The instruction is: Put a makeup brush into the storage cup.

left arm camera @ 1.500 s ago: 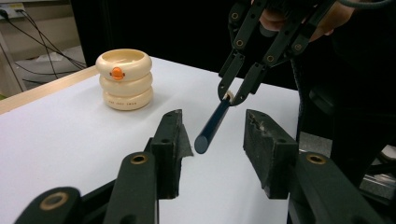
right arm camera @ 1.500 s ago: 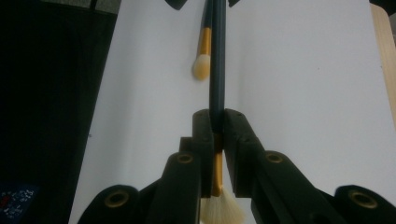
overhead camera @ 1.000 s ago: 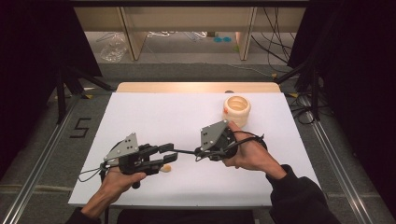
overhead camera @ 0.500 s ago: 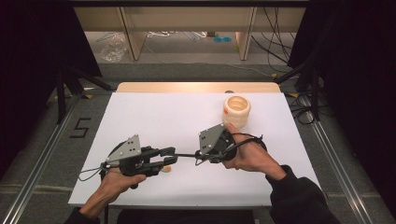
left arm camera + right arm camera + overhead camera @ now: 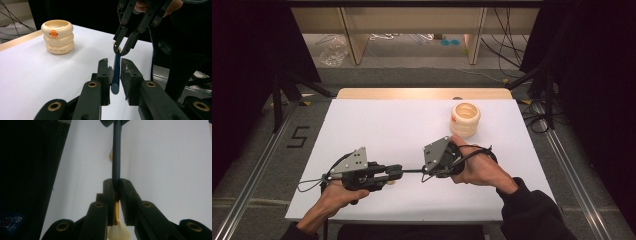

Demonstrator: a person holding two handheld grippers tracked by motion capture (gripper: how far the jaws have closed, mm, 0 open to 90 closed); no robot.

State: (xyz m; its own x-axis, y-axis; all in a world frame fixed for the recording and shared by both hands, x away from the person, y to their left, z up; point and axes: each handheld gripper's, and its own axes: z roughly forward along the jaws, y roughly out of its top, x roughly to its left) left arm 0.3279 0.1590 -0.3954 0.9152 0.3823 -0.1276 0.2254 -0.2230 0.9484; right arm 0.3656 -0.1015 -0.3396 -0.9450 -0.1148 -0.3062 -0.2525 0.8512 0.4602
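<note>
Overhead, table: a white sheet (image 5: 377, 125) covers the top, with a strip of pale wood (image 5: 422, 93) bare along the far edge.
Room: dark curtains hang on both sides; grey floor lies beyond the table, with a number marking (image 5: 297, 136) on it at the left, cables (image 5: 507, 45) at the far right, and a light wooden frame (image 5: 352, 40) at the back.
Other things: a cream stack of rings (image 5: 465, 119) stands upright on the far right part of the sheet, an orange dot on its side in the left gripper view (image 5: 53, 33); it is apart from both grippers.
Brush: a thin brush with a dark blue handle (image 5: 116, 67) spans level between the two grippers, above the sheet near its front edge; its pale bristles (image 5: 117, 232) and gold ferrule lie at the right gripper's end.
Left gripper (image 5: 393, 172): jaws have just been closing, the handle's blunt end lies between them, one pad against it, a slim gap at the other.
Right gripper (image 5: 120, 51): clamped tight on the handle just past the ferrule.
In the way: nothing lies between grippers and rings.
</note>
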